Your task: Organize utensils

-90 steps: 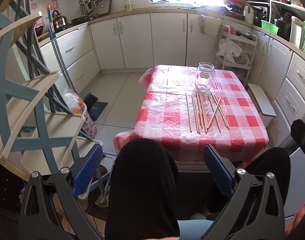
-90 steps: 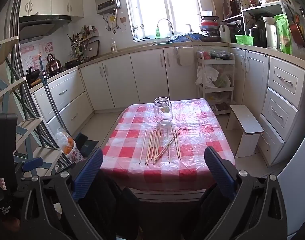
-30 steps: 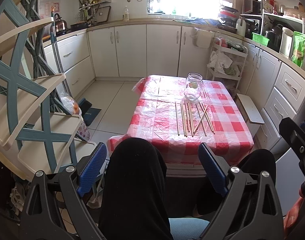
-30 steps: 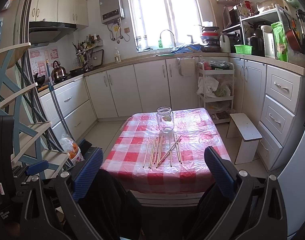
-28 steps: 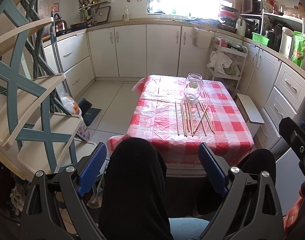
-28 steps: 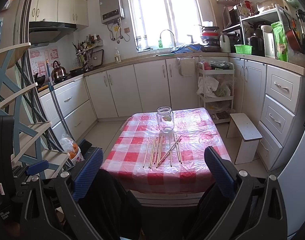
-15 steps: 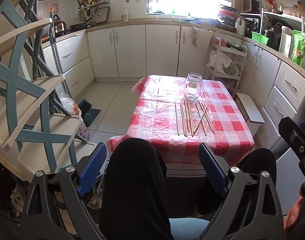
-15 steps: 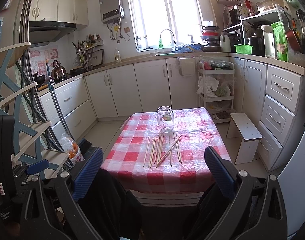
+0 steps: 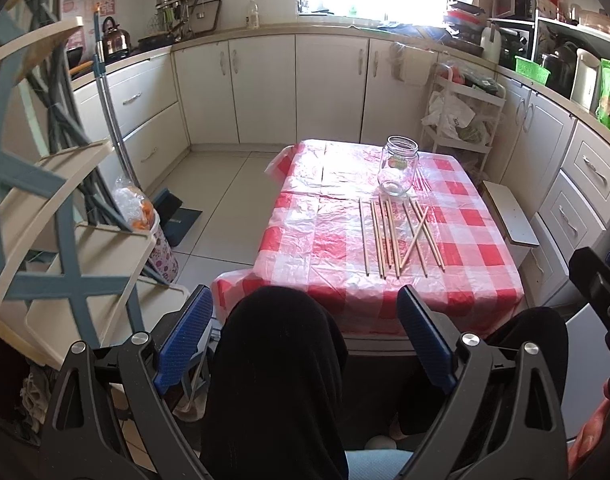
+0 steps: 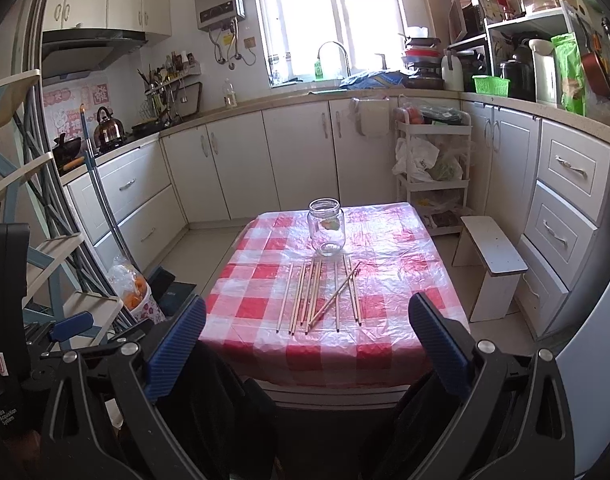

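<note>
I hold my left hand-held gripper (image 9: 305, 340) and right hand-held gripper (image 10: 305, 344) low in the frame, both spread wide and empty, short of the table (image 10: 265, 344). At centre frame, one clear glass jar (image 10: 326, 232) stands upright on the checked cloth. Just below it lie about nine wooden chopsticks (image 10: 317, 298), roughly parallel, one crossing diagonally.

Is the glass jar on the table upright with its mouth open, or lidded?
Upright and open. The glass jar stands on its base on the checked tablecloth, no lid on its rim. No chopsticks inside yet; they lie flat in front.
</note>
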